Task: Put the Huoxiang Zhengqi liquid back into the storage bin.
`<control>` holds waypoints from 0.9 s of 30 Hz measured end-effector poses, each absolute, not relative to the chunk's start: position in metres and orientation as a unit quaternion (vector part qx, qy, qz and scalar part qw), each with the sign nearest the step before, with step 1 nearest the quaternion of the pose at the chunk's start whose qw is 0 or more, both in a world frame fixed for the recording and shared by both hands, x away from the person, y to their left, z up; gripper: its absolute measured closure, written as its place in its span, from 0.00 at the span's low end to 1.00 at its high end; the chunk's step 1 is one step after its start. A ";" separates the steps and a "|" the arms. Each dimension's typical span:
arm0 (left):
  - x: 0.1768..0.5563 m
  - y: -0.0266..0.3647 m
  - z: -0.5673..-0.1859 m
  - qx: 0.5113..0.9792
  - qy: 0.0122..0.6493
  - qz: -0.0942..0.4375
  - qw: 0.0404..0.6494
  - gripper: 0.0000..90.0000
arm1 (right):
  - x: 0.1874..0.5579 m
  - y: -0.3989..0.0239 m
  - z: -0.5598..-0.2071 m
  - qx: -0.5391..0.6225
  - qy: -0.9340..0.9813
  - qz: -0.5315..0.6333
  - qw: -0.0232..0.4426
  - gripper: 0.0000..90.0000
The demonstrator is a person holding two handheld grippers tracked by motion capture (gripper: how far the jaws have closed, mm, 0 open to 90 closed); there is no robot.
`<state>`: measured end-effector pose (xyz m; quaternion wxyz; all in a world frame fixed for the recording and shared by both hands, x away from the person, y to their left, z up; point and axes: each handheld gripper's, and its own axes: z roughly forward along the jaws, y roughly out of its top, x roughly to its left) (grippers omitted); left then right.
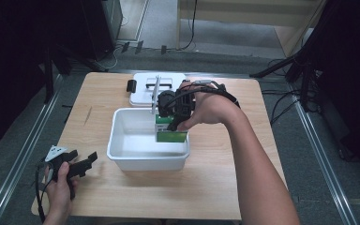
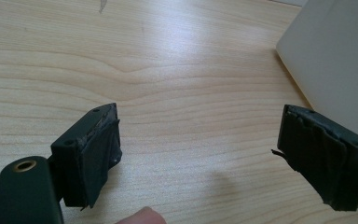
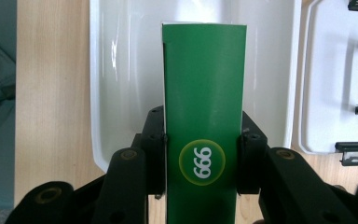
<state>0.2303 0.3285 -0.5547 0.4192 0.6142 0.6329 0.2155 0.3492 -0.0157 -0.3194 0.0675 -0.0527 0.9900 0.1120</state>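
Note:
A green box [image 3: 204, 112] with a round "666" mark is pinched between the jaws of my right gripper [image 3: 203, 144], which is shut on it. In the high view that box [image 1: 171, 137] hangs over the right inner side of the white tub [image 1: 122, 145], with the right gripper [image 1: 174, 125] pointing down into it. My left gripper [image 1: 85, 161] rests low at the table's front left, left of the tub. Its jaws stand wide apart over bare wood, and the gripper [image 2: 196, 154] holds nothing.
A white lid [image 1: 143, 89] with black latches lies flat behind the tub; it also shows as the lid [image 3: 335, 84] at the right of the right gripper view. The tub's outer wall [image 2: 335, 60] rises close to the left gripper's right jaw. Black stands and cables surround the table.

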 end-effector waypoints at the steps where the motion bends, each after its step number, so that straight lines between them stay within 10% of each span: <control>1: 0.230 0.329 -0.555 0.614 0.633 0.216 0.419 0.15 | 0.349 -0.016 -0.321 -0.054 0.990 0.114 0.068 0.71; 27: 0.230 0.328 -0.555 0.614 0.633 0.215 0.419 0.15 | 0.356 -0.008 -0.371 -0.053 0.993 0.092 0.054 0.71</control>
